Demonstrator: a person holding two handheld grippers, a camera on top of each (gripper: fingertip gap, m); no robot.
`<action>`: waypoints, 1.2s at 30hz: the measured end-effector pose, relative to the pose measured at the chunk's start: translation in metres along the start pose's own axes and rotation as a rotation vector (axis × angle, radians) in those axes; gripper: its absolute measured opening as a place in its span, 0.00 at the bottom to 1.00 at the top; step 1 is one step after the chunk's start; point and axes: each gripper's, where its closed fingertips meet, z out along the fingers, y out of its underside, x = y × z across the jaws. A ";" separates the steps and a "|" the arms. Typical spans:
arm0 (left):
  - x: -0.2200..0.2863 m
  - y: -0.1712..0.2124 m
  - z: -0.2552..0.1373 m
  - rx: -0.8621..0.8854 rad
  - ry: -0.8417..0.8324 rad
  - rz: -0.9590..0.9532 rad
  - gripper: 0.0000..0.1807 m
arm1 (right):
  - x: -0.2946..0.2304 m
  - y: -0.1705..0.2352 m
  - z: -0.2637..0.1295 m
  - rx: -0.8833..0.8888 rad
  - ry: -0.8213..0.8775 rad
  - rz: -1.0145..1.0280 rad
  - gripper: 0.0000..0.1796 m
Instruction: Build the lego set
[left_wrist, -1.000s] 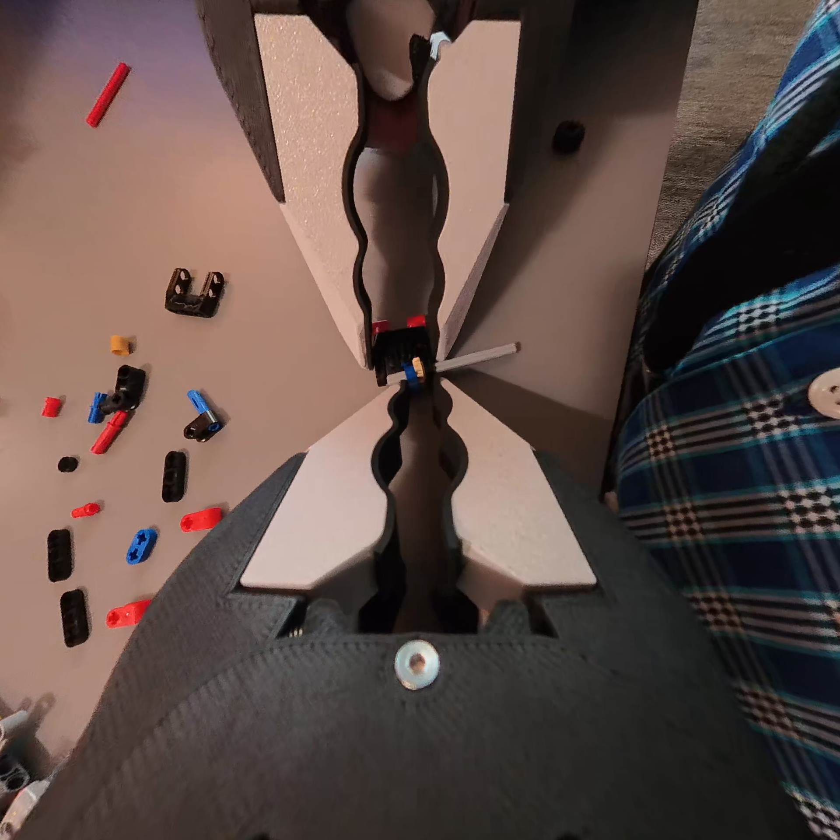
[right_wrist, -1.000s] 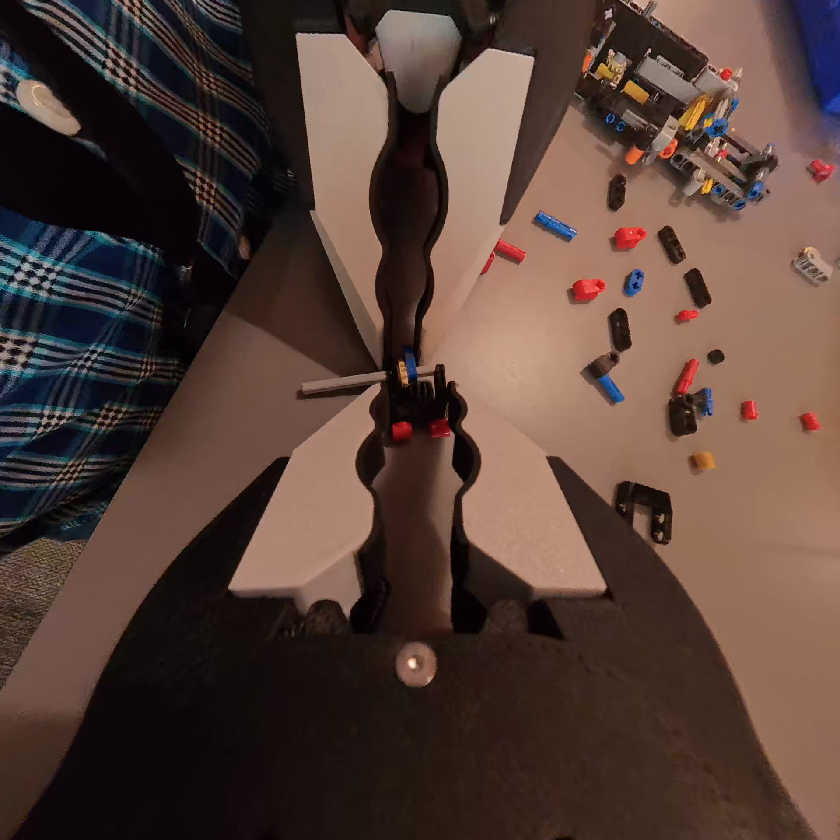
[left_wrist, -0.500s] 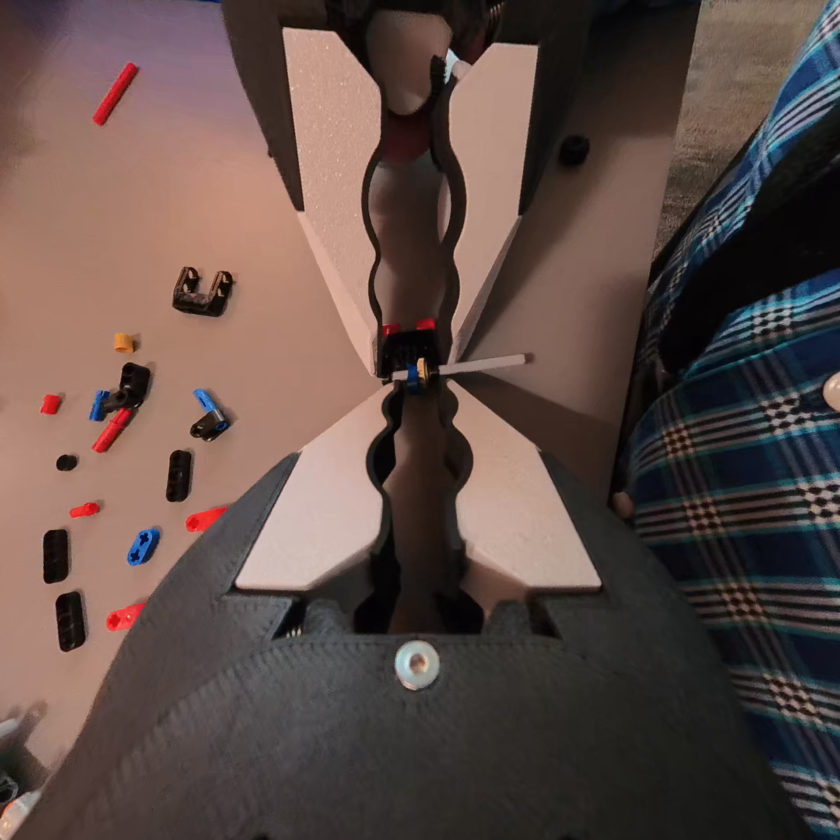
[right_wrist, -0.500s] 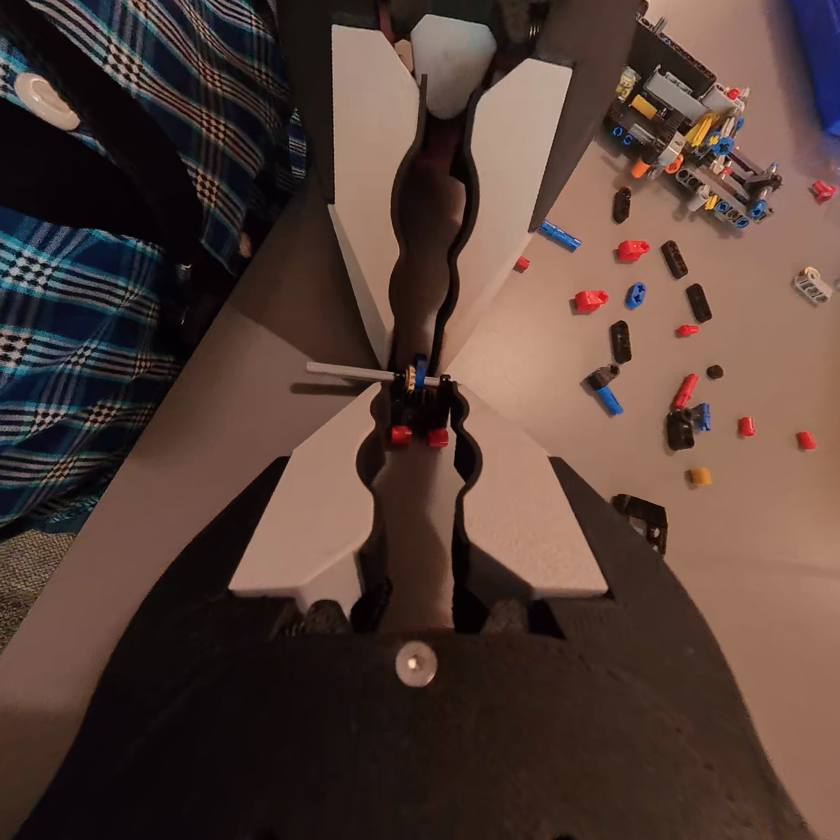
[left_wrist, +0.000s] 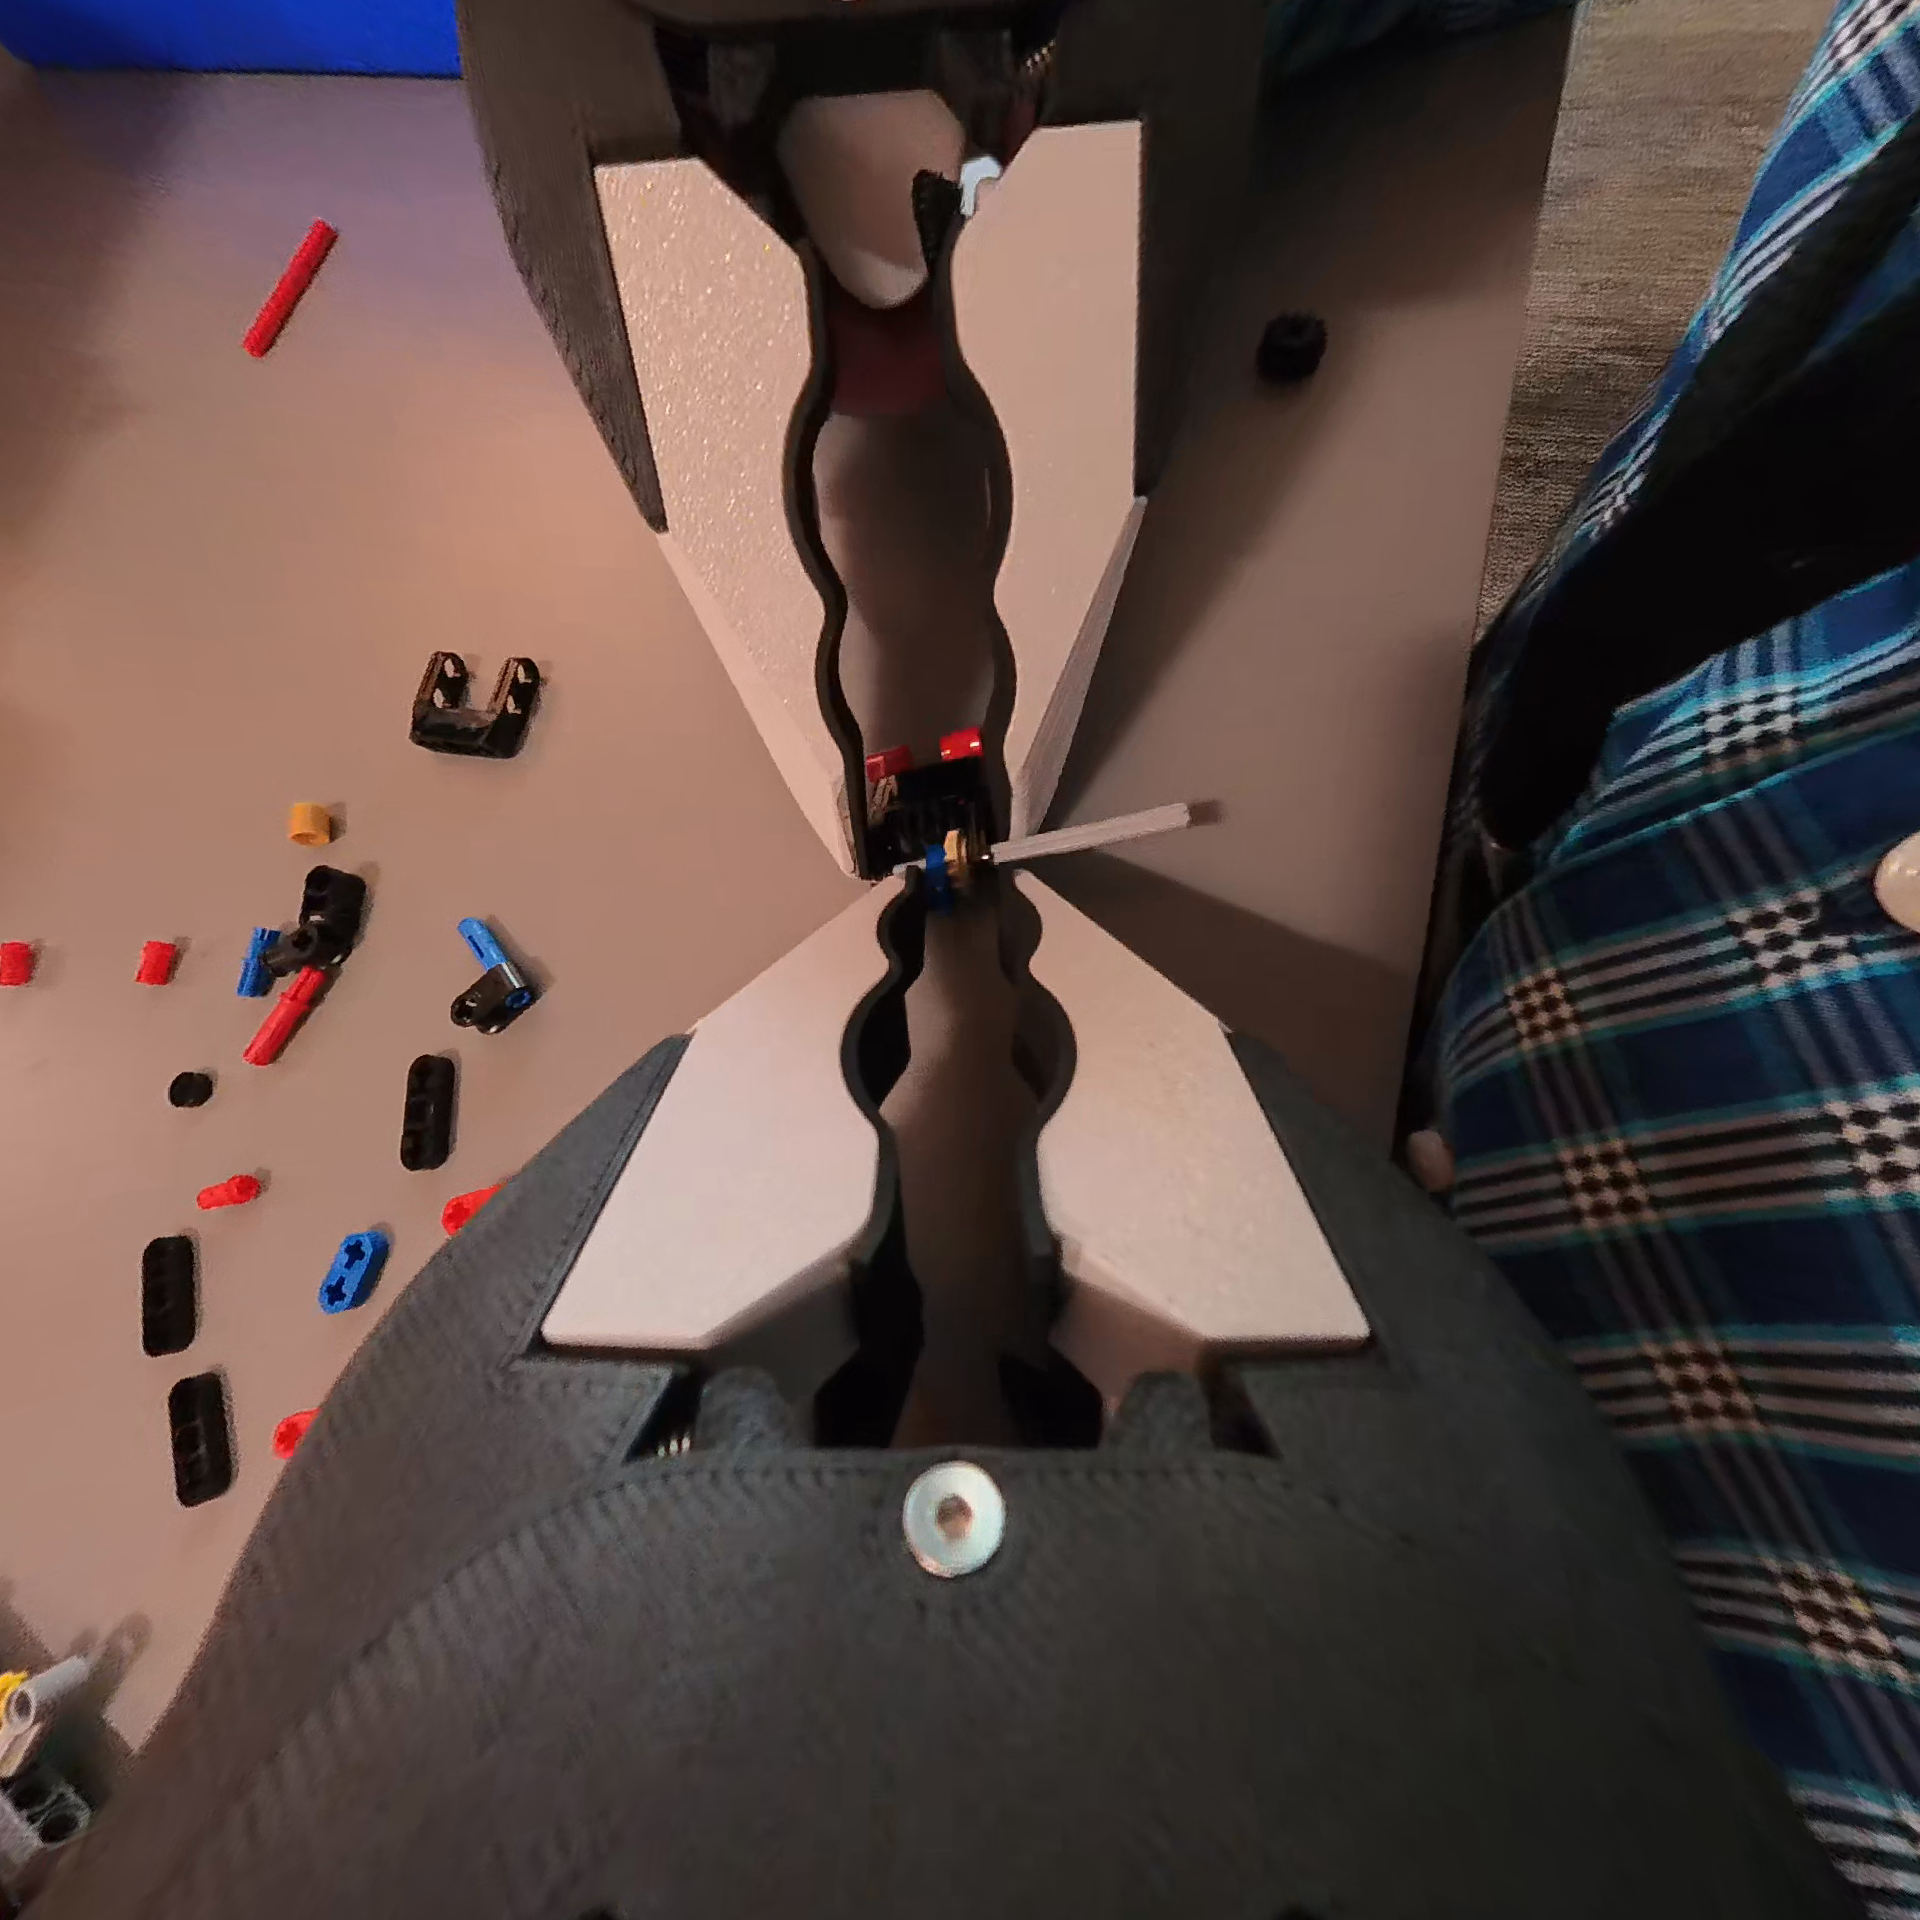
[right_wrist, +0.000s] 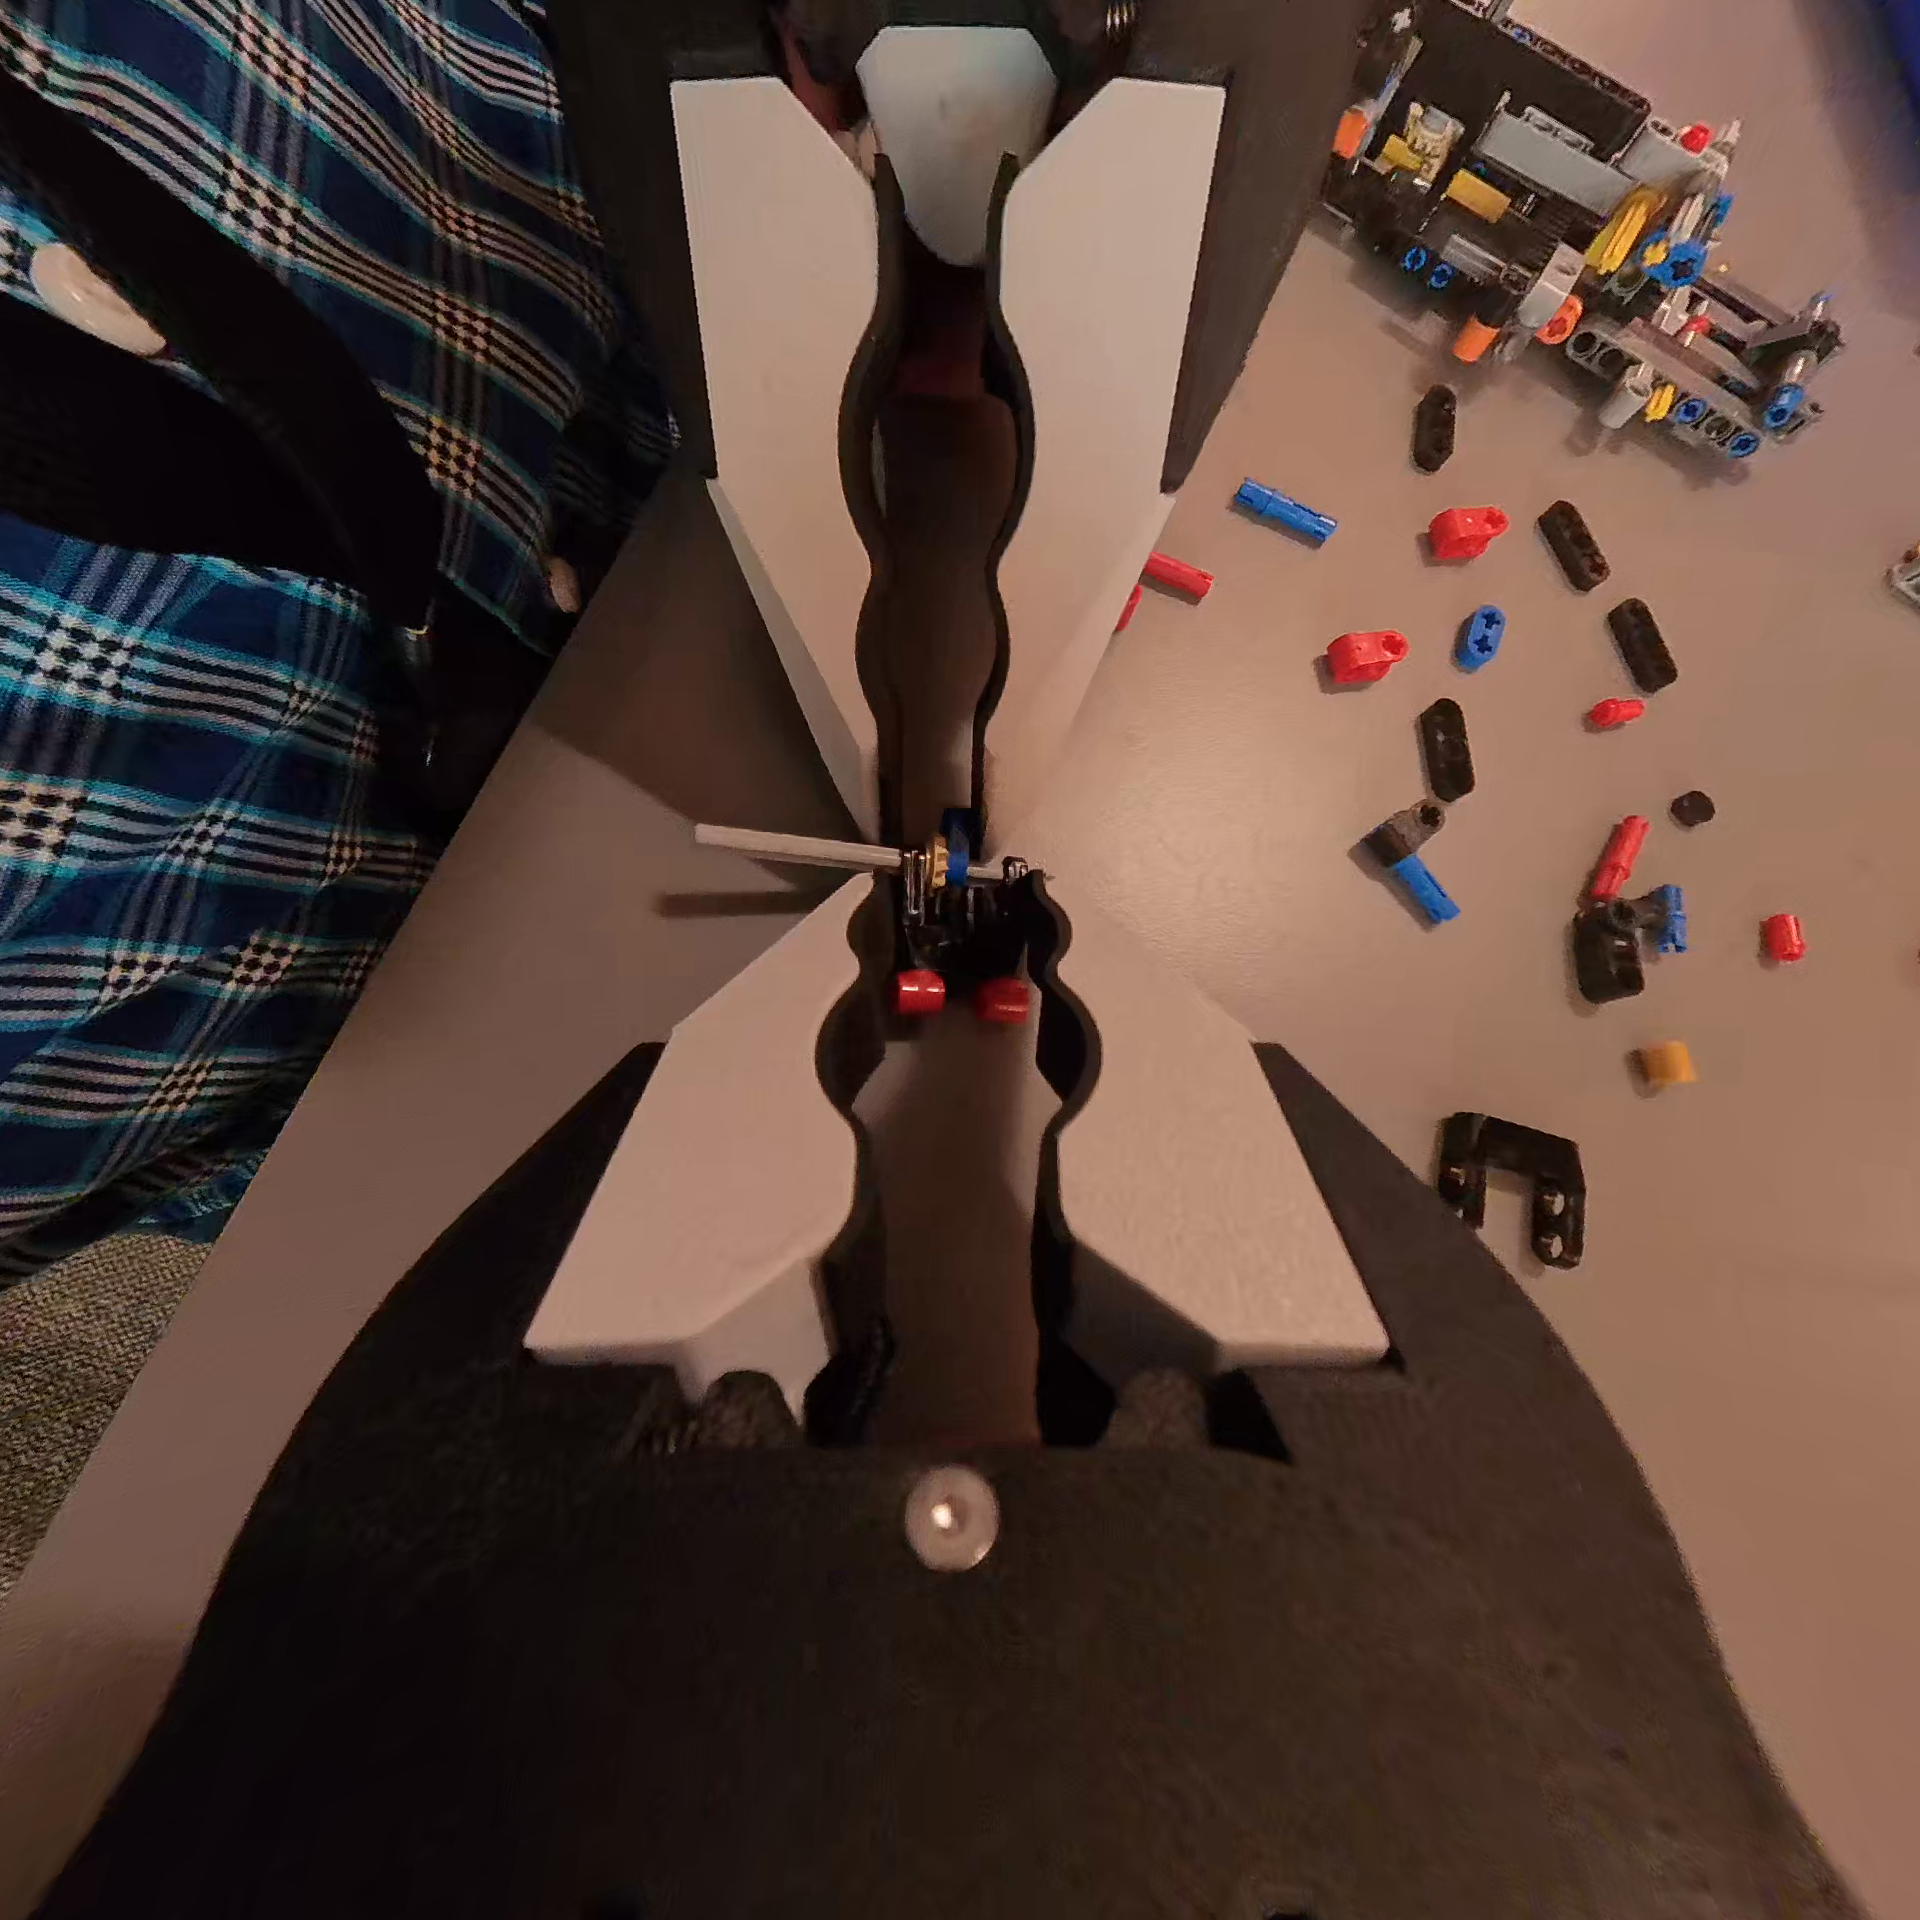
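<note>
My two grippers meet tip to tip above the tan table. My right gripper (right_wrist: 951, 909) is shut on a small black lego piece (right_wrist: 961, 925) with two red pins (right_wrist: 920, 992) at its rear; the piece also shows in the left wrist view (left_wrist: 925, 805). A thin grey axle (right_wrist: 790, 847) passes across the black piece's front and carries a tan gear and a blue bush (right_wrist: 958, 831). My left gripper (left_wrist: 951, 899) is shut on the blue bush (left_wrist: 940, 873). The axle (left_wrist: 1091, 831) sticks out toward the person.
Loose red, blue and black lego parts lie scattered on the table (left_wrist: 312, 1039), with a black U-shaped piece (left_wrist: 473, 707). A partly built model (right_wrist: 1579, 270) stands at the far right. A person's plaid shirt (left_wrist: 1714, 1143) is at the table edge. My left and right fingertips are right by each other. Both grippers' tips are roughly 20 cm from the partly built model (right_wrist: 1579, 270).
Both grippers stay shut and tip to tip on the same small assembly. They have shifted only slightly over the table, and the axle has tilted a little.
</note>
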 end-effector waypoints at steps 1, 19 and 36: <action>0.000 0.000 0.000 0.000 0.000 0.002 0.06 | 0.000 0.000 0.000 0.000 -0.002 0.001 0.12; -0.006 0.001 -0.003 0.002 -0.068 -0.019 0.04 | 0.010 0.001 -0.005 -0.010 0.086 -0.020 0.14; -0.009 0.004 -0.001 -0.015 -0.042 -0.083 0.07 | 0.009 0.003 -0.005 -0.028 0.091 -0.083 0.13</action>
